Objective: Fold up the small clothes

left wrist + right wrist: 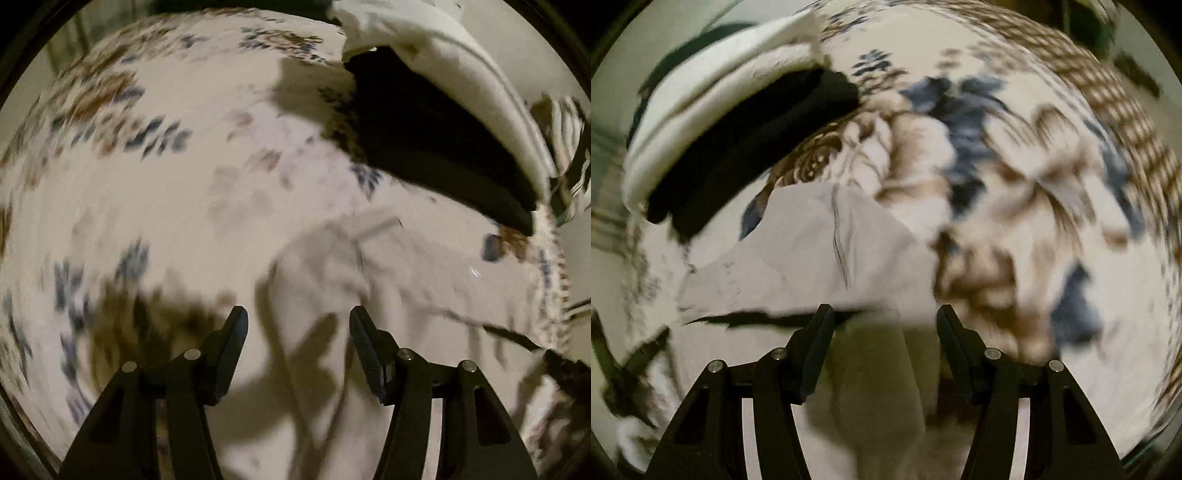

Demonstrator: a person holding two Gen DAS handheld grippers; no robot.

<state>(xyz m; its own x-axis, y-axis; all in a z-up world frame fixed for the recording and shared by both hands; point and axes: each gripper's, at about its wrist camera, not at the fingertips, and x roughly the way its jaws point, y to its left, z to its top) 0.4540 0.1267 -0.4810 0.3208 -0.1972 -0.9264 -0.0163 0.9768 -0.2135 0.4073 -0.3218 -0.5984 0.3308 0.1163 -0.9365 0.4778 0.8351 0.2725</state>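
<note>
A pale grey-white garment (369,295) lies crumpled on the floral bedspread (166,184). My left gripper (297,314) hovers over its left edge, pointing steeply down. Its jaws stand apart and nothing is pinched between them. In the right wrist view the same garment (812,251) lies partly flat, and a raised fold of it sits in shadow between the fingers of my right gripper (884,310). Those jaws stand apart too, with a gap showing beside the fold. Both views are motion-blurred.
A stack of folded clothes sits on the bedspread (1034,184) beyond the garment, a black piece (424,140) (750,140) under white ones (443,66) (713,74). Striped cloth (569,147) lies past the stack. A dark shape (624,365) at the left edge is too blurred to name.
</note>
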